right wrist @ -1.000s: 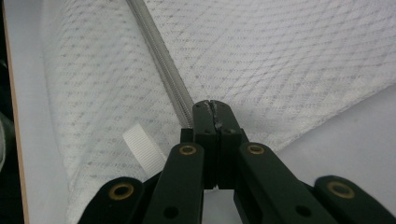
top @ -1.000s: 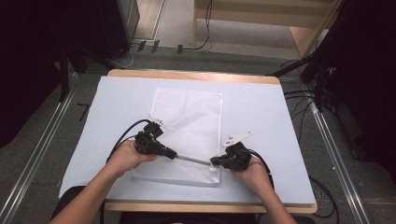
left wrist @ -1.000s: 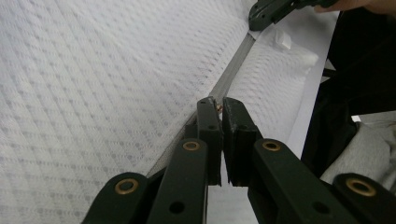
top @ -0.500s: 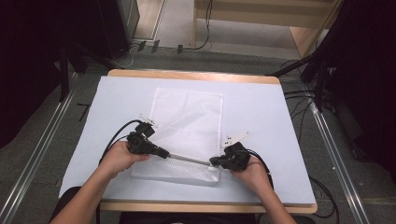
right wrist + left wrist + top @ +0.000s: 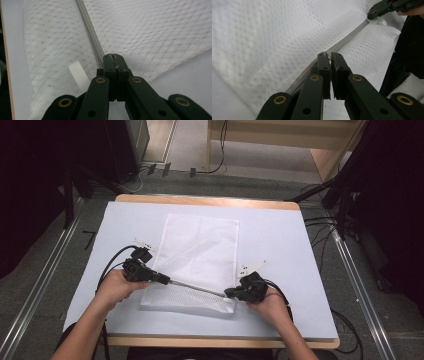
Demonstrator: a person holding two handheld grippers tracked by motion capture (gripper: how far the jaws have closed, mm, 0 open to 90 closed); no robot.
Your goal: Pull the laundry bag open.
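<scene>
The mesh bag (image 5: 199,262) lies flat in the middle of the tabletop (image 5: 280,235), its zipper (image 5: 195,287) running across near the front edge. My left gripper (image 5: 330,58) is clamped on the zipper pull (image 5: 329,57) — a small brass bit between the tips — towards the bag's left side. My right gripper (image 5: 113,57) is pinched shut on the zipper's end at the bag's front right corner, beside a white ribbed loop (image 5: 78,73).
</scene>
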